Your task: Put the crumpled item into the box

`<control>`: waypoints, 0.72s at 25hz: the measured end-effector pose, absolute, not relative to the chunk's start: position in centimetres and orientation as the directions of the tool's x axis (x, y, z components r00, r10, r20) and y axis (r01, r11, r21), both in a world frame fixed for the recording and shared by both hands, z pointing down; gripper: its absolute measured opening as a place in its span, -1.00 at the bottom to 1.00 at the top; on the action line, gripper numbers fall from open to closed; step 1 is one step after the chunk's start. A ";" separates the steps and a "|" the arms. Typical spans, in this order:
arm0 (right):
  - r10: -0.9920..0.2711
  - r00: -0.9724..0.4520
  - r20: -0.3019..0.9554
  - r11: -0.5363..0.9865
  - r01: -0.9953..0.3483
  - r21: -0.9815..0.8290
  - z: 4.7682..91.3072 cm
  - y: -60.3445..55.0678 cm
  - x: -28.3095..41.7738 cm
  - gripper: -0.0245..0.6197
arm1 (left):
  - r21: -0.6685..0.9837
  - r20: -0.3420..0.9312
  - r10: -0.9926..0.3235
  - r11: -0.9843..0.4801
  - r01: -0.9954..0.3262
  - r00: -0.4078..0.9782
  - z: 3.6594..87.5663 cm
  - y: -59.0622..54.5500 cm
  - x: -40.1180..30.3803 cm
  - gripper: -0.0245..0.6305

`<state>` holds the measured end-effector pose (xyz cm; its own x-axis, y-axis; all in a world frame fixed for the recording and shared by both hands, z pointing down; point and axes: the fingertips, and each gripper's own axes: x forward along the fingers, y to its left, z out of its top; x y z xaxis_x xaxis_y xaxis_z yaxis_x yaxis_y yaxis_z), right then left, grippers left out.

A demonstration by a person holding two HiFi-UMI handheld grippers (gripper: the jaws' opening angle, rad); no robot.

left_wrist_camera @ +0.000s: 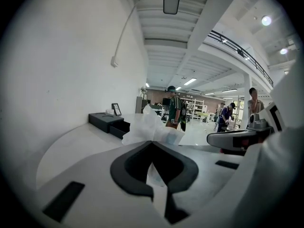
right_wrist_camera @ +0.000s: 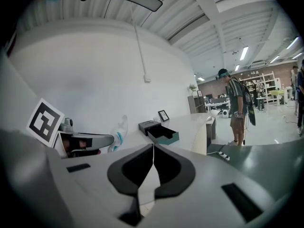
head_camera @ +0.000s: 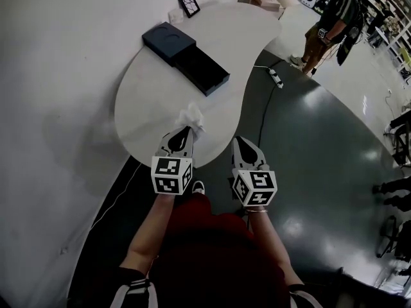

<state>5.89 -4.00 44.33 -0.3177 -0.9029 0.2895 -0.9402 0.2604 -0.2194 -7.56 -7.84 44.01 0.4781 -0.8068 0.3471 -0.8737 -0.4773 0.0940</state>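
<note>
The crumpled item [head_camera: 192, 117], a wad of white paper or film, sits at the near part of the white table [head_camera: 148, 101]. My left gripper [head_camera: 183, 132] is shut on its near end; in the left gripper view the wad [left_wrist_camera: 149, 127] bulges just past the closed tips [left_wrist_camera: 151, 142]. The black box [head_camera: 203, 70] lies open farther back on the table, its lid [head_camera: 168, 40] beside it, and it also shows in the left gripper view [left_wrist_camera: 118, 127]. My right gripper [head_camera: 248, 147] is shut on nothing, off the table's near right edge; its view shows the wad [right_wrist_camera: 118, 133] and box [right_wrist_camera: 164, 135].
A small picture frame [head_camera: 189, 4] stands at the table's far end by the white wall. A power strip [head_camera: 275, 77] with its cable lies on the dark floor to the right. A person [head_camera: 331, 24] stands farther off at the upper right.
</note>
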 end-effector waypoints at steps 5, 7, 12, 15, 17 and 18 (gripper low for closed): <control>-0.909 -0.292 0.298 0.235 -0.948 -0.213 44.4 -7.5 5.5 -0.88 | 0.099 0.358 -0.790 -0.497 -0.862 0.497 44.5 -11.4 -7.9 -0.86; -0.909 -0.287 0.301 0.229 -0.950 -0.212 44.5 -8.9 5.2 -0.88 | 0.108 0.361 -0.782 -0.507 -0.855 0.509 44.7 -12.7 -7.9 -0.85; -0.911 -0.277 0.306 0.220 -0.953 -0.209 44.6 -11.0 4.1 -0.88 | 0.128 0.364 -0.759 -0.534 -0.836 0.540 45.0 -15.0 -7.6 -0.86; -0.912 -0.269 0.309 0.214 -0.956 -0.203 44.5 -11.8 3.8 -0.88 | 0.127 0.360 -0.750 -0.550 -0.825 0.555 44.9 -16.0 -7.3 -0.86; -0.912 -0.263 0.315 0.208 -0.958 -0.198 44.7 -12.2 3.8 -0.88 | 0.127 0.357 -0.746 -0.558 -0.820 0.563 44.9 -16.6 -7.1 -0.85; -0.911 -0.261 0.319 0.206 -0.959 -0.196 44.8 -12.5 3.8 -0.88 | 0.127 0.356 -0.744 -0.561 -0.818 0.566 45.0 -17.0 -7.0 -0.86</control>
